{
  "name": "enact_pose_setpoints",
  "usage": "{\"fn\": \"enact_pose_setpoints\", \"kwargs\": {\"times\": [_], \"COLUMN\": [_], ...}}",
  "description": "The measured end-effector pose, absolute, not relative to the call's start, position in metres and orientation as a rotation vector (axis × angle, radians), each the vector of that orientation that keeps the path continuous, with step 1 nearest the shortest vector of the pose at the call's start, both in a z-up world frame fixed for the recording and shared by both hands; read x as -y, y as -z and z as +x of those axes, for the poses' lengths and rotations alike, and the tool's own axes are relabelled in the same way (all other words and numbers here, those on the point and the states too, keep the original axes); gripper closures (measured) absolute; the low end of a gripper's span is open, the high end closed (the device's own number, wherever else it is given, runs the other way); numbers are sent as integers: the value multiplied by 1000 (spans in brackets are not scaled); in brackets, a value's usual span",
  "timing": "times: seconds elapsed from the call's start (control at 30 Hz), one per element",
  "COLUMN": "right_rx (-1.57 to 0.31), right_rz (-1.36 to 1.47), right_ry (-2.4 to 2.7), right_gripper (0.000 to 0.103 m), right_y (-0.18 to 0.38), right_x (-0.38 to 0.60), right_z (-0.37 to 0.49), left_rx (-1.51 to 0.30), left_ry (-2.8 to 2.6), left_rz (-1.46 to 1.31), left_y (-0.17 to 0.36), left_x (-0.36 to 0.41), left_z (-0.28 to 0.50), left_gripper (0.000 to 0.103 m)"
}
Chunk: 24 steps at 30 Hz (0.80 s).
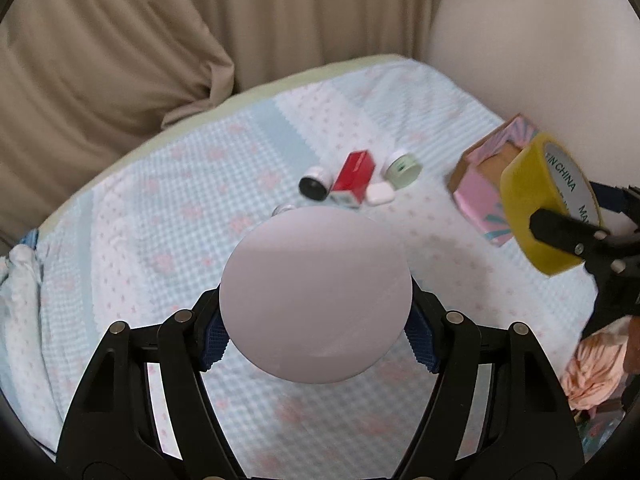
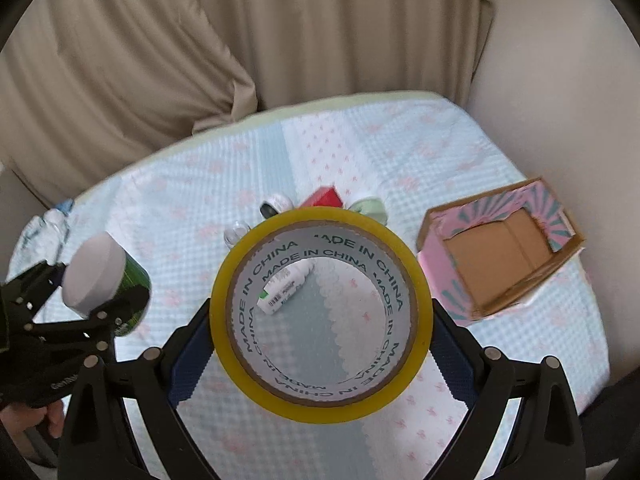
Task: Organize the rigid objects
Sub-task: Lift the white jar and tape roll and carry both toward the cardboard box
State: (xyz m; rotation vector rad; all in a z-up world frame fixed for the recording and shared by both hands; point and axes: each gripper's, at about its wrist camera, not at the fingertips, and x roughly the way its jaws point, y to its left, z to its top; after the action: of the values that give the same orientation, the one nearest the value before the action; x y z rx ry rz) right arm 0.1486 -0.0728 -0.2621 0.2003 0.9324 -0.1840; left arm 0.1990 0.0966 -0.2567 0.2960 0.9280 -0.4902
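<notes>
- Left wrist view: a bed covered by a pale blue and white quilt [image 1: 160, 216] with pink flecks, waffle-textured; beige curtains [image 1: 120, 40] hang behind it and a plain wall stands at the right.
- The left gripper [image 1: 316, 334] pinches a round jar [image 1: 316, 296] between its blue ribbed pads; the smooth white lid faces the camera, raised above the quilt.
- Beyond it lie a red box [image 1: 354, 176], a black-capped jar [image 1: 315, 184], a pale green jar [image 1: 404, 169] and a small white case [image 1: 380, 194], close together.
- At the right, the right gripper [image 1: 560, 236] clamps a glossy yellow tape roll [image 1: 532, 200] in front of a pink cardboard box [image 1: 476, 188].
- Right wrist view: same quilt [image 2: 200, 420] and curtains [image 2: 120, 60].
- The right gripper [image 2: 322, 354] grips the tape roll [image 2: 416, 332] across its width, printed core facing the camera, clear of the quilt.
- The open pink box [image 2: 500, 256] lies on its right, empty brown inside.
- The left gripper [image 2: 102, 304] holds the white-lidded, green-labelled jar [image 2: 94, 276] at left.
</notes>
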Motion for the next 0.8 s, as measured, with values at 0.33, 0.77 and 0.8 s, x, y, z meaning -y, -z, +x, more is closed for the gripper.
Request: {"fn": "enact_pose_setpoints", "kwargs": {"times": [0.33,0.77,0.8], "right_rx": [-894,-920,-934], "right_rz": [149,51,35], "right_ry": [202,107,97], "right_gripper": [7,7,7], "right_y": [194,195,199], "right_x": [144,318,335], "right_z": [112,116,121], "left_rx": [-851,-877,-890], "left_ry": [552,544,541], "left_rz": [253,166,156], "left_y": [183,173,177], "left_x": [-28,165,180], "left_z": [169,142,144], "left_gripper": [34,34,34]}}
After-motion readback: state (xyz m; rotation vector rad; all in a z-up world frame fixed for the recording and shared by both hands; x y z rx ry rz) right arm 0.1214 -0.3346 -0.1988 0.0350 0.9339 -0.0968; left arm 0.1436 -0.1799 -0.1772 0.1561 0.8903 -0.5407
